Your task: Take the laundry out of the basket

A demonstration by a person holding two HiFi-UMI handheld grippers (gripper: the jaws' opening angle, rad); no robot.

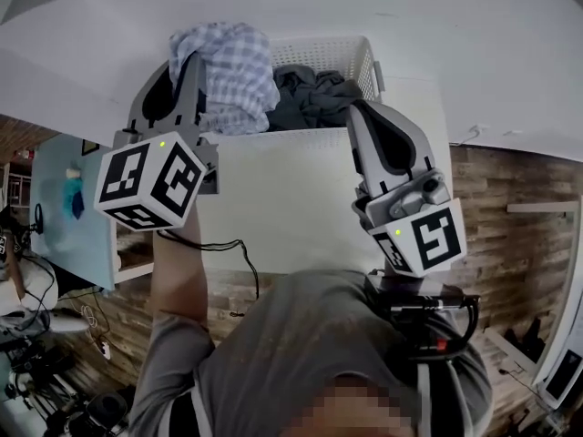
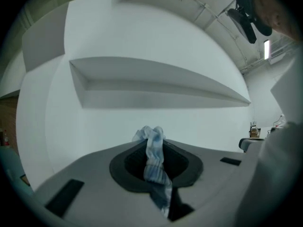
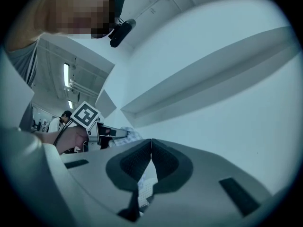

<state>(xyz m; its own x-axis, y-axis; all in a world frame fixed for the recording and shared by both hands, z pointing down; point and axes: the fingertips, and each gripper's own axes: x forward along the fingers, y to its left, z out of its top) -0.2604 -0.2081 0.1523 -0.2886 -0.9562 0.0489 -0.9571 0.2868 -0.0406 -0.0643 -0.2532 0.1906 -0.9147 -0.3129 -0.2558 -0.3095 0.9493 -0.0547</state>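
Observation:
A white laundry basket (image 1: pixel 367 55) stands at the far side of a white table (image 1: pixel 291 198). A dark garment (image 1: pixel 311 95) lies inside it. My left gripper (image 1: pixel 187 69) is raised at the basket's left corner, shut on a blue-and-white checked cloth (image 1: pixel 235 73) that bunches above the rim. In the left gripper view that cloth (image 2: pixel 154 161) is pinched between the jaws of the left gripper (image 2: pixel 154 143) and hangs down. My right gripper (image 1: pixel 358 109) is at the basket's near right edge, shut with nothing in it; its jaws meet in the right gripper view (image 3: pixel 150 146).
A white wall with a long ledge (image 2: pixel 156 79) is straight ahead. Wood-plank floor (image 1: pixel 519 244) lies to the right of the table, and a light blue board (image 1: pixel 64 198) to its left. A black cable (image 1: pixel 244 255) hangs over the table's near edge.

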